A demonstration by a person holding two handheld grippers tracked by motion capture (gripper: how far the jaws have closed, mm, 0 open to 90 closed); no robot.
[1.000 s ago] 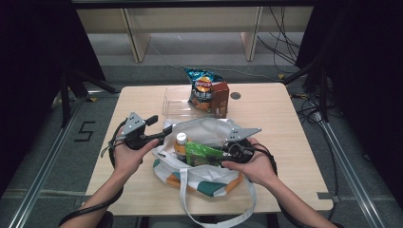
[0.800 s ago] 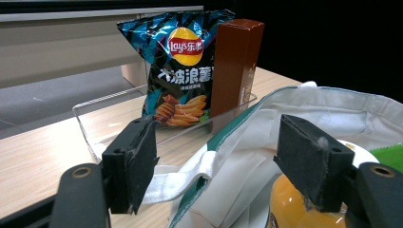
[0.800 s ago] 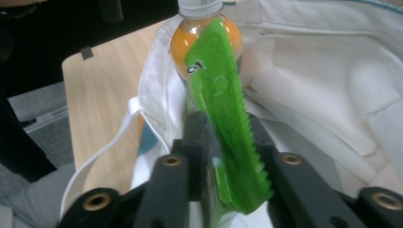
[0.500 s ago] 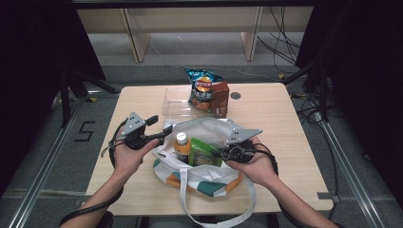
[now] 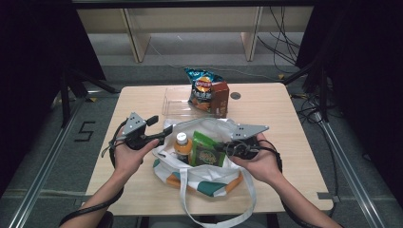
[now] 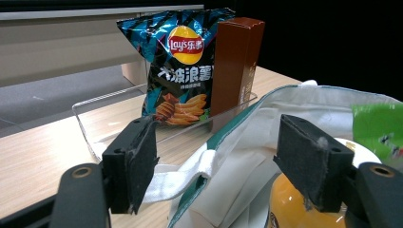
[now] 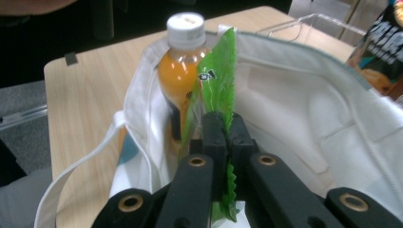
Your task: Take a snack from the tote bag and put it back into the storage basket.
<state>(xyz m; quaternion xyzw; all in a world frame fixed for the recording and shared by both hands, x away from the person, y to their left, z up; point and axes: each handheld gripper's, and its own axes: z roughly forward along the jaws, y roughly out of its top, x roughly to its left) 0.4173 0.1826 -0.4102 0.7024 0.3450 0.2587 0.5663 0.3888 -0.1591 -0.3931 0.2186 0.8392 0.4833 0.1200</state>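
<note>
At the centre of the high view, the right hand-held gripper [image 5: 227, 148] is pinching a green snack packet [image 5: 207, 150] inside a white tote bag [image 5: 209, 178], beside an orange drink bottle [image 5: 182, 146]. The left hand-held gripper [image 6: 216, 161] is gaping open around the bag's rim. Likely risks: the slick packet slipping free, or nudging the bottle over.

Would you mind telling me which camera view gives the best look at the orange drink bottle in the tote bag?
The right gripper view: the orange drink bottle stands upright with its white cap and neck clear, beside the green packet. The high view shows it small from above. The left gripper view catches a sliver behind a claw pad.
</note>
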